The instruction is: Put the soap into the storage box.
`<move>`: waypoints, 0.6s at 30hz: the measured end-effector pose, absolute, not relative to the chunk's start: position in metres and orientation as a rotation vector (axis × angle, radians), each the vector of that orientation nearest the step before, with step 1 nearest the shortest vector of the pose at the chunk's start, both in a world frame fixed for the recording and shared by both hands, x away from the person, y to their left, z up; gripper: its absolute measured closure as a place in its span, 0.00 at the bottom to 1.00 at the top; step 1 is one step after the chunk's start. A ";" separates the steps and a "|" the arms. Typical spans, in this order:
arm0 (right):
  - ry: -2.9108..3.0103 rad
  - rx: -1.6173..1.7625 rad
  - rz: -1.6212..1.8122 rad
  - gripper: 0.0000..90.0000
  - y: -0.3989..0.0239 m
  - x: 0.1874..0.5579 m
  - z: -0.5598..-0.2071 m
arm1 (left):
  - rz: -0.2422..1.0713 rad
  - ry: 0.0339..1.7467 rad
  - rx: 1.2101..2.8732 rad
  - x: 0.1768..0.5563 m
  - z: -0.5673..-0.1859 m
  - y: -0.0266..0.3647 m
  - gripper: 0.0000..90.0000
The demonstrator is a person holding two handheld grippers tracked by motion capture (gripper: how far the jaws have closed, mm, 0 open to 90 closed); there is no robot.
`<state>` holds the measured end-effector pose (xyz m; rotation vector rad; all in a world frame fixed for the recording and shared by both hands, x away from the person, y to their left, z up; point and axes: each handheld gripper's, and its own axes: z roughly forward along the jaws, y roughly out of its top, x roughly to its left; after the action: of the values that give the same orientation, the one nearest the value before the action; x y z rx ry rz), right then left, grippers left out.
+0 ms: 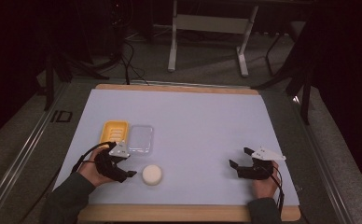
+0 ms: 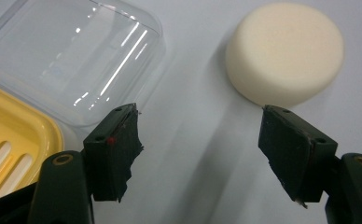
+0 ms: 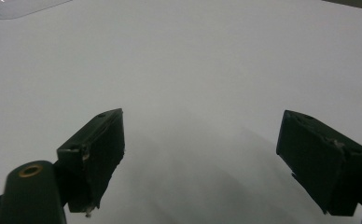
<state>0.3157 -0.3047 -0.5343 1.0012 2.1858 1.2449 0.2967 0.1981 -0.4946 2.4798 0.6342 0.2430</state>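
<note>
White table mat (image 1: 193,126), left tool (image 1: 121,163) gaping beside sponge (image 1: 152,174), right tool (image 1: 240,157) gaping

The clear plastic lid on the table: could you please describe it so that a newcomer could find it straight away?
Start at the pale sheet covering the table and look to its left half, just ahead of the left gripper. There the yellow slotted tray lies with the clear lid right beside it, on its right. Unlike the yellow tray and the round cream sponge, it is see-through.
</note>
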 end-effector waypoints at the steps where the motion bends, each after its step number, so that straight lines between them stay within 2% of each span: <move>1: 2.186 1.002 1.245 0.17 -0.305 0.316 -0.534 | 0.242 0.631 2.490 0.297 -0.494 0.198 0.33; 18: 2.186 1.001 1.245 0.17 -0.305 0.316 -0.534 | 0.203 0.532 2.608 0.297 -0.487 0.182 0.32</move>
<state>0.3156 -0.3046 -0.5343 1.0007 2.1856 1.2451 0.2975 0.1815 -0.4870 2.6078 0.5320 0.2034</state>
